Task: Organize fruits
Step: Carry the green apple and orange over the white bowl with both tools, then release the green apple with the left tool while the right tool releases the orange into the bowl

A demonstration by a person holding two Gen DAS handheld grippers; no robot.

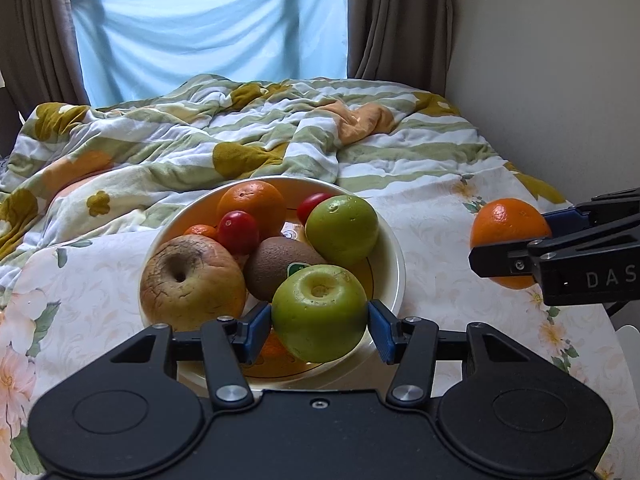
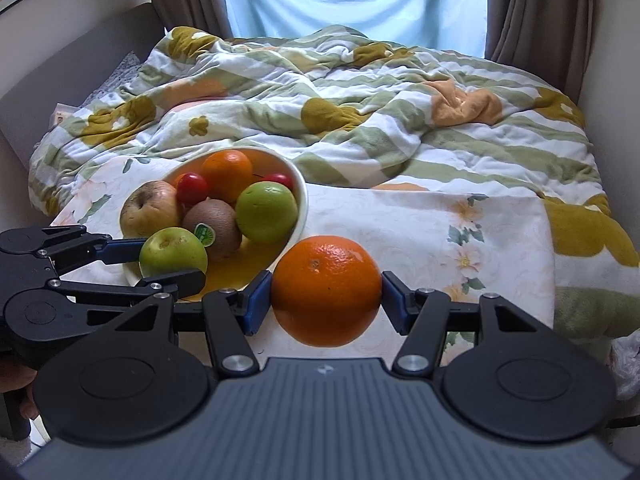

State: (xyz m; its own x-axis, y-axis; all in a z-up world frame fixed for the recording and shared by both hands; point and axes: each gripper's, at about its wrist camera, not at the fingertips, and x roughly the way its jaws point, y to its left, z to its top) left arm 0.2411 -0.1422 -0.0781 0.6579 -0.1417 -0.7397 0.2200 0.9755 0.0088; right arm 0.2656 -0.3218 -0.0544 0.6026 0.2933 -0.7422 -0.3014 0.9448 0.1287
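Observation:
A cream bowl (image 1: 394, 256) on the floral tablecloth holds an orange (image 1: 251, 204), a green apple (image 1: 342, 226), a kiwi (image 1: 276, 264), a wrinkled brown apple (image 1: 192, 280) and red cherry tomatoes (image 1: 238, 232). My left gripper (image 1: 320, 320) is shut on a second green apple (image 1: 320, 312), held over the bowl's near rim. To the right of the bowl (image 2: 302, 200), my right gripper (image 2: 326, 300) is shut on a large orange (image 2: 326, 290) above the cloth. In the right wrist view the left gripper (image 2: 168, 264) and its apple (image 2: 172, 250) appear at the bowl's near left.
The table's floral cloth (image 2: 440, 220) stretches bare to the right of the bowl. A bed with a rumpled striped duvet (image 1: 248, 128) lies right behind the table. A wall (image 1: 560, 80) stands close on the right, and curtains and a blue sheet hang at the back.

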